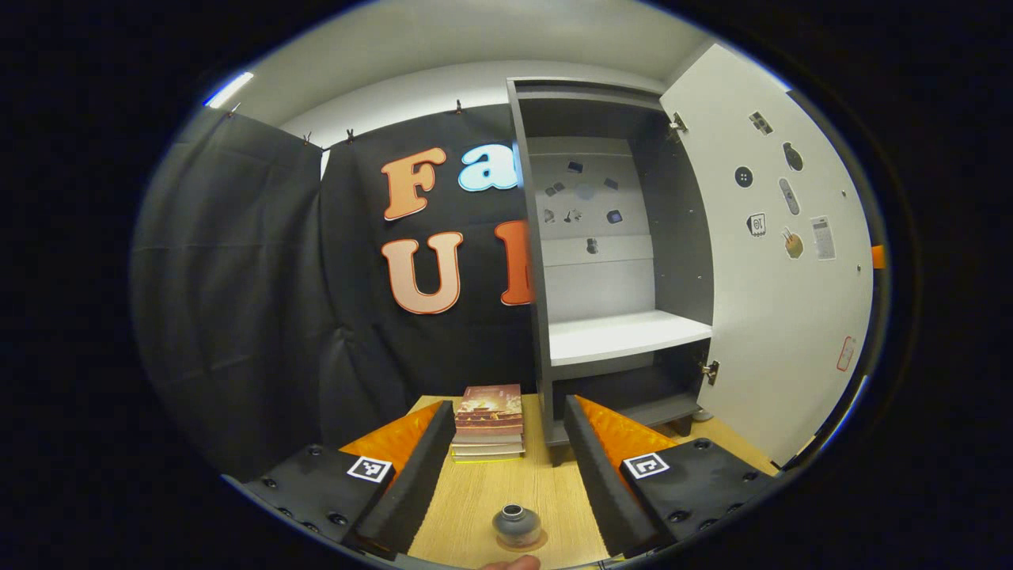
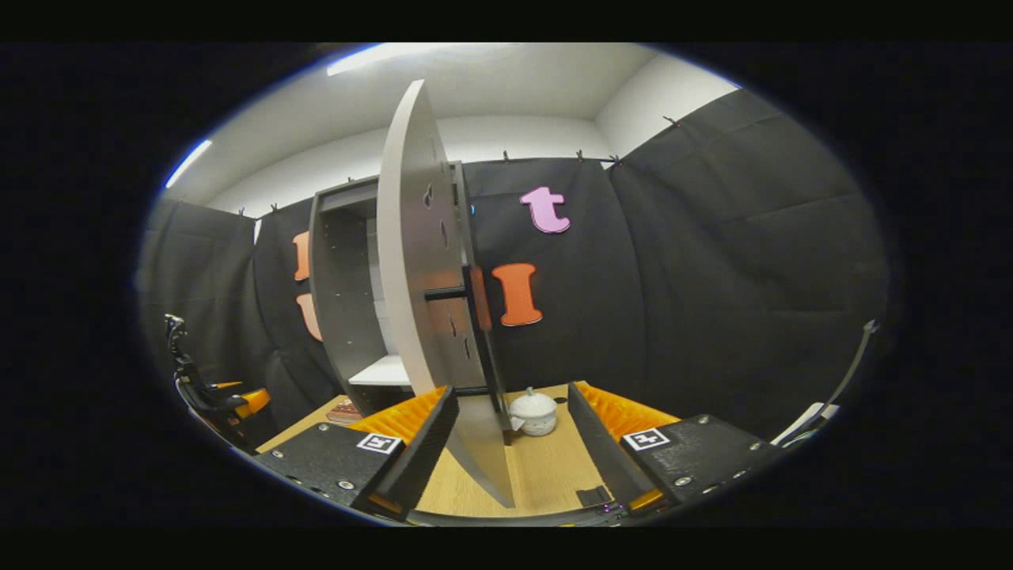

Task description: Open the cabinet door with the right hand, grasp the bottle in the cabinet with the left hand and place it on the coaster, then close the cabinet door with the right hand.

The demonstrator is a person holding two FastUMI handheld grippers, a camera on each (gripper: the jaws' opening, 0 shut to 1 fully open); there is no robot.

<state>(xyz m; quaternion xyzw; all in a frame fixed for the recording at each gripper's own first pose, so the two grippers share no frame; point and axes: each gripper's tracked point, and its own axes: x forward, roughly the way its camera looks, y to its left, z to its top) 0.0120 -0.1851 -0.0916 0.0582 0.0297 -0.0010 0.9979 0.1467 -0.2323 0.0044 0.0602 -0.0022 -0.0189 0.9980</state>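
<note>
**Bottle on the coaster, cabinet door open**

Bottle (image 1: 517, 523) stands on the coaster (image 1: 538, 545) between our left claw's (image 1: 506, 475) spread fingers, touching neither. Beyond lie stacked books (image 1: 489, 421) on the tabletop (image 1: 506, 491), then the cabinet (image 1: 609, 261), its white shelf (image 1: 625, 336) bare. Our right claw (image 2: 510, 443) gapes around the cabinet door's (image 2: 419, 261) edge; a white lidded pot (image 2: 534, 412) sits behind.

Wooden table (image 1: 491, 495) carries books (image 1: 488, 421), cabinet (image 1: 609, 261), coaster (image 1: 529, 544), pot (image 2: 533, 412).
</note>
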